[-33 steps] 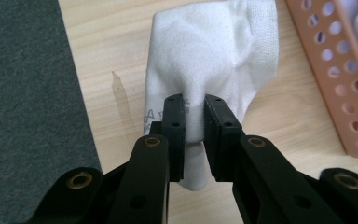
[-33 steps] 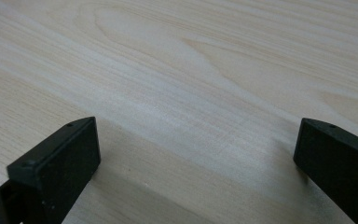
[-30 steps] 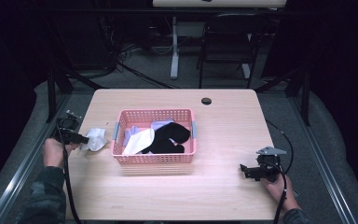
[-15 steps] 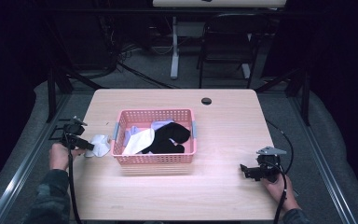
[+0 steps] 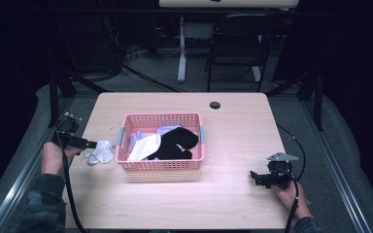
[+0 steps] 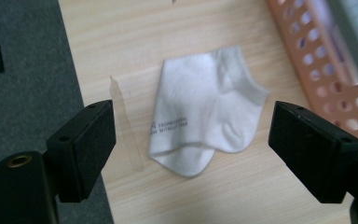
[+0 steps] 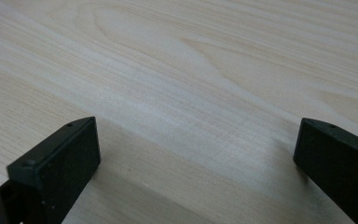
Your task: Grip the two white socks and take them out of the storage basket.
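A white sock (image 5: 102, 152) (image 6: 206, 107) lies folded flat on the wooden table, just left of a pink basket (image 5: 161, 167) (image 6: 318, 60). The basket holds a black garment (image 5: 177, 143) and pale cloths (image 5: 145, 144). My left gripper (image 5: 91, 144) (image 6: 193, 149) hovers at the table's left edge, open, its jaws standing wide on either side of the sock without touching it. At the table's right front, my right gripper (image 5: 253, 176) (image 7: 196, 168) is open over bare wood with nothing between its jaws.
A strip of clear tape (image 6: 126, 123) lies on the table beside the sock, near the table's left edge. A round cable hole (image 5: 215, 105) sits at the table's back. Chairs and desk legs stand on the floor beyond.
The left gripper has let go of the white sock, which now lies on the table, and has drawn back slightly to the left and opened. The right gripper has stayed still.
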{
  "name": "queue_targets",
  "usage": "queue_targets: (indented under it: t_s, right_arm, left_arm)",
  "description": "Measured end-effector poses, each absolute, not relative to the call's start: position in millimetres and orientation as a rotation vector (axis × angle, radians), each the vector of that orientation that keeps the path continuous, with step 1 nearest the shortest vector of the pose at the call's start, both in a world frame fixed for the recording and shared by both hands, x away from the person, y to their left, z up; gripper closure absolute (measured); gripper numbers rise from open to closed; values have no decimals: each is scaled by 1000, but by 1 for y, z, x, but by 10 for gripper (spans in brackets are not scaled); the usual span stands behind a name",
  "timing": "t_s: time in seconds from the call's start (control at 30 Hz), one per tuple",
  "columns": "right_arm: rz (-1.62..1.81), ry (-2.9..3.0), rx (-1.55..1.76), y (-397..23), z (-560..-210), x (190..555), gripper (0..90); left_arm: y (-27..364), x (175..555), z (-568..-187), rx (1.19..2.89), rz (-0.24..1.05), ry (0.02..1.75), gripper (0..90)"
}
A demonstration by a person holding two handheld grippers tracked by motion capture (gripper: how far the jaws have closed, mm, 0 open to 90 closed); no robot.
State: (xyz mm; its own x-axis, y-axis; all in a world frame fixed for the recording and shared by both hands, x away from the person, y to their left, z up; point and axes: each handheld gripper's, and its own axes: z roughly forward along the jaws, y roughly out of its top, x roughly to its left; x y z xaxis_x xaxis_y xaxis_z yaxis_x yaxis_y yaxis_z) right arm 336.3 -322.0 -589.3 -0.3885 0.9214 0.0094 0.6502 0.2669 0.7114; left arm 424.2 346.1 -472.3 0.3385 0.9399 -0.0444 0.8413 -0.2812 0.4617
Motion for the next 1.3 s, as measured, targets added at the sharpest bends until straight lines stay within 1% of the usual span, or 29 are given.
queue_targets:
  t_s: [0.07, 0.1, 0.13, 0.33, 0.5, 0.6, 0.77, 1.03, 1.13, 1.3]
  right_arm:
    - [899, 2137, 1423, -322, -589, 336, 0]
    - [900, 2135, 1423, -322, -589, 336, 0]
    - [900, 2135, 1424, -322, -589, 336, 0]
    - [900, 2135, 1424, -322, -589, 336, 0]
    - [900, 2135, 1424, -322, -589, 336, 0]
    - [901, 2135, 1423, -322, -589, 336, 0]
    - [900, 2135, 1424, -322, -589, 336, 0]
    - [900, 2135, 1423, -322, -589, 336, 0]
    - [900, 2135, 1423, -322, -589, 336, 0]
    - [900, 2135, 1423, -322, -589, 336, 0]
  left_arm:
    - [340, 422, -457, 2210, 360, 1532, 116]
    - [337, 422, -453, 2208, 370, 1525, 84]
    - [334, 422, -448, 2214, 382, 1509, 71]
    - [312, 424, -425, 2233, 423, 1423, 30]
    - [290, 431, -420, 2273, 415, 1368, 0]
    - [276, 436, -420, 2287, 407, 1333, 0]
    - [251, 444, -423, 2326, 383, 1282, 12]
    - [219, 459, -444, 2393, 298, 1222, 49]
    - [210, 463, -453, 2418, 275, 1214, 79]
    - [198, 469, -467, 2453, 217, 1201, 157]
